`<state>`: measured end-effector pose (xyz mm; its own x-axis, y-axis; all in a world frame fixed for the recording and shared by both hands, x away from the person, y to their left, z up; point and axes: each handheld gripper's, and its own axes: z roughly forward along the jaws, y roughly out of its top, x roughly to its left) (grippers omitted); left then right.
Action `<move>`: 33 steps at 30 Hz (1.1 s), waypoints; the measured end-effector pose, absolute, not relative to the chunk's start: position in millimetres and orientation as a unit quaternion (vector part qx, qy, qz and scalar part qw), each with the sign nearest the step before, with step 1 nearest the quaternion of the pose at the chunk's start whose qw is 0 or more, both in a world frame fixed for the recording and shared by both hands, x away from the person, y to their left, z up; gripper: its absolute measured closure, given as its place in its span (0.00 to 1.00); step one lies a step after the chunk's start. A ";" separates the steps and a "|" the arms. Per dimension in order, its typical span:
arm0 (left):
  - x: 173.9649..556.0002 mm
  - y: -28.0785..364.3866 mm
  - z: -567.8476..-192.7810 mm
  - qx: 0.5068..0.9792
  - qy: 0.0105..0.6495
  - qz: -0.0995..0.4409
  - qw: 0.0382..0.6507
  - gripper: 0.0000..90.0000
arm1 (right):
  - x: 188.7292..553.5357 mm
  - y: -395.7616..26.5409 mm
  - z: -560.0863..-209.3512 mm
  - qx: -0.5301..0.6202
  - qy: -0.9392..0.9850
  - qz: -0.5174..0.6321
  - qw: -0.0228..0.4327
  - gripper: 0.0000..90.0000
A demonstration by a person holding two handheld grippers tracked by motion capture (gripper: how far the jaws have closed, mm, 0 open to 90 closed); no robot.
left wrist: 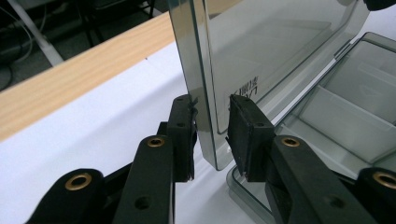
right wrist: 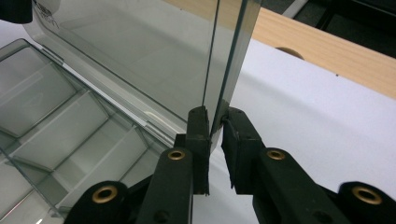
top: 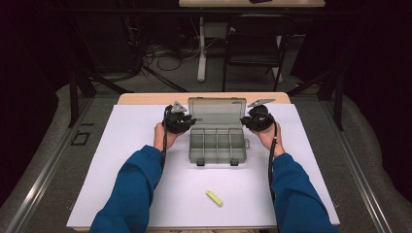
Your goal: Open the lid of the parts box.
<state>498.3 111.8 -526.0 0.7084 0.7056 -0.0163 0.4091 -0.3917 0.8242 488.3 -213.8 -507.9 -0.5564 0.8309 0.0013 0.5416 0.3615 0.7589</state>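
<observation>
A clear grey compartment box [top: 216, 145] lies open on the white sheet, its lid [top: 217, 112] standing upright at the back. My left gripper [top: 187, 120] is at the lid's left edge. In the left gripper view the lid [left wrist: 261, 46] has its edge between the jaws of that gripper [left wrist: 211, 126]: one pad touches it and the other stands a little off, so it is open. My right gripper [top: 248, 120] is at the lid's right edge. In the right gripper view this gripper [right wrist: 215, 126] is shut on the lid [right wrist: 140, 51]. The box's compartments [right wrist: 56, 135] look empty.
A small yellow piece [top: 214, 198] lies on the white sheet [top: 126, 160] near the front edge, between the blue sleeves. The wooden table edge [top: 145, 98] runs behind the box. Beyond it are chair and desk legs and cables on the floor.
</observation>
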 end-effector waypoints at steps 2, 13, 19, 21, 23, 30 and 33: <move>499.3 112.8 -528.4 0.812 0.348 0.164 0.440 0.79 | 489.2 -214.1 -510.8 0.431 0.801 0.367 0.193 0.90; 501.4 110.2 -533.0 0.814 0.354 0.169 0.429 0.79 | 490.1 -213.7 -522.3 0.440 0.802 0.360 0.185 0.90; 502.2 108.8 -535.1 0.822 0.358 0.169 0.408 0.80 | 491.2 -212.3 -524.4 0.442 0.802 0.356 0.189 0.89; 502.2 108.5 -535.6 0.822 0.361 0.168 0.407 0.80 | 491.3 -211.9 -524.8 0.443 0.801 0.354 0.190 0.89; 502.7 108.6 -537.2 0.827 0.365 0.160 0.396 0.81 | 492.2 -210.9 -526.2 0.446 0.800 0.354 0.191 0.89; 503.5 109.6 -537.4 0.827 0.371 0.152 0.394 0.82 | 493.3 -209.3 -527.1 0.445 0.799 0.352 0.198 0.88; 503.6 108.8 -536.6 0.832 0.368 0.160 0.383 0.82 | 494.4 -207.1 -527.4 0.444 0.800 0.347 0.204 0.87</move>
<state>503.6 108.8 -536.6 0.6781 0.7348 -0.0154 0.4890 -0.4354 0.7558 494.4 -207.1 -527.4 -0.5219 0.8528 -0.0178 0.5694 0.3638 0.7372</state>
